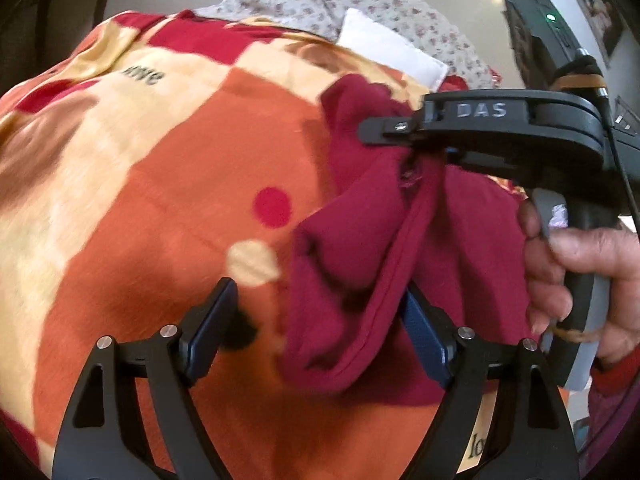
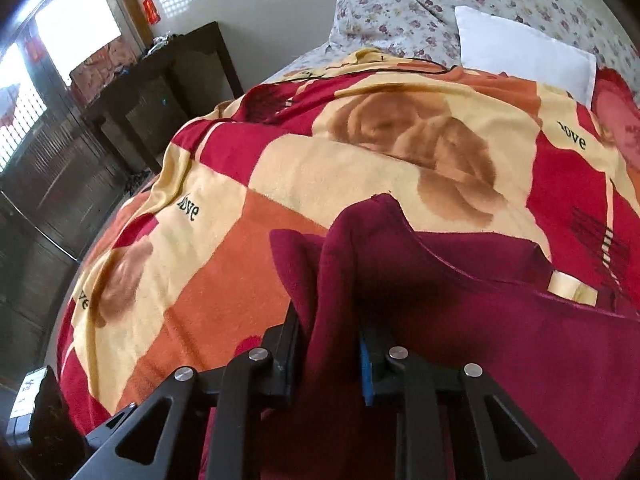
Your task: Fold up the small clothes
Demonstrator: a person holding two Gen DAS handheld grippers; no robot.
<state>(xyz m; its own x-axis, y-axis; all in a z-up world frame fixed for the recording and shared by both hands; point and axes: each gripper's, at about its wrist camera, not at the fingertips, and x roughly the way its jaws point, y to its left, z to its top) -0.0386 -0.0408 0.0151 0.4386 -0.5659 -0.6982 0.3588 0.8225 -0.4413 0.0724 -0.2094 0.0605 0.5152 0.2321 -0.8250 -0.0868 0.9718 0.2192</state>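
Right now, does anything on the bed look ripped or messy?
Yes. The dark red garment seems to have a small frayed hole just below the right gripper whose jaws pinch it. It hangs bunched, not flat, on the patterned blanket. The left gripper is open.

Right gripper (image 2: 330, 354) clamped on maroon garment (image 2: 440, 280), patterned blanket (image 2: 320, 168) beneath
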